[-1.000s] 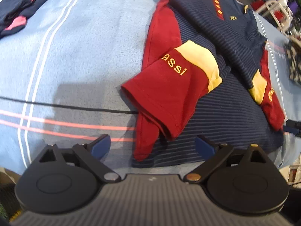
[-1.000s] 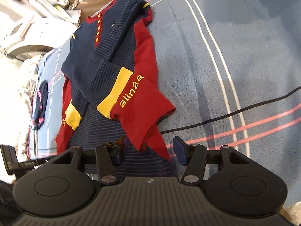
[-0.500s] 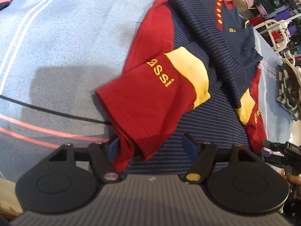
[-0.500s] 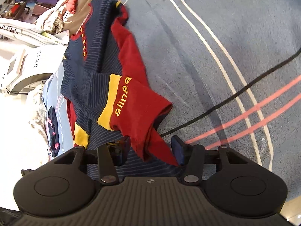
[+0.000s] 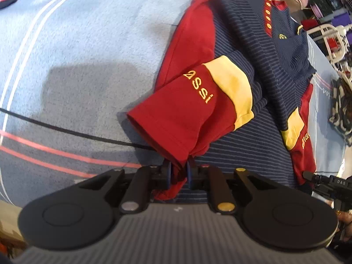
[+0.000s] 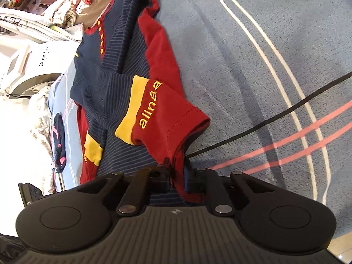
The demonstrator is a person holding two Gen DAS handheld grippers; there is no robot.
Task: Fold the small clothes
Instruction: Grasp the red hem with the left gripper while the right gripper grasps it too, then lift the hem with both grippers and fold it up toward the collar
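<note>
A small navy striped shirt (image 5: 253, 70) with red sleeves and yellow bands lies on the blue bedsheet (image 5: 88, 55), both sleeves folded in over the body. It also shows in the right wrist view (image 6: 114, 83). My left gripper (image 5: 178, 171) is shut on the shirt's bottom hem at the corner below the red sleeve (image 5: 187, 114). My right gripper (image 6: 178, 175) is shut on the opposite bottom corner, below the other red sleeve (image 6: 167, 114). Both corners are pinched between the blue pads.
The bedsheet (image 6: 253, 66) has white, black and pink stripes. A dark garment with pink trim (image 6: 59, 140) lies further off on the bed. A pile of clothes (image 6: 66, 15) and a white frame (image 5: 330, 41) stand beyond the shirt's collar.
Both grippers moved in onto the shirt's bottom corners and closed on the hem. The corners are now slightly lifted off the sheet.
</note>
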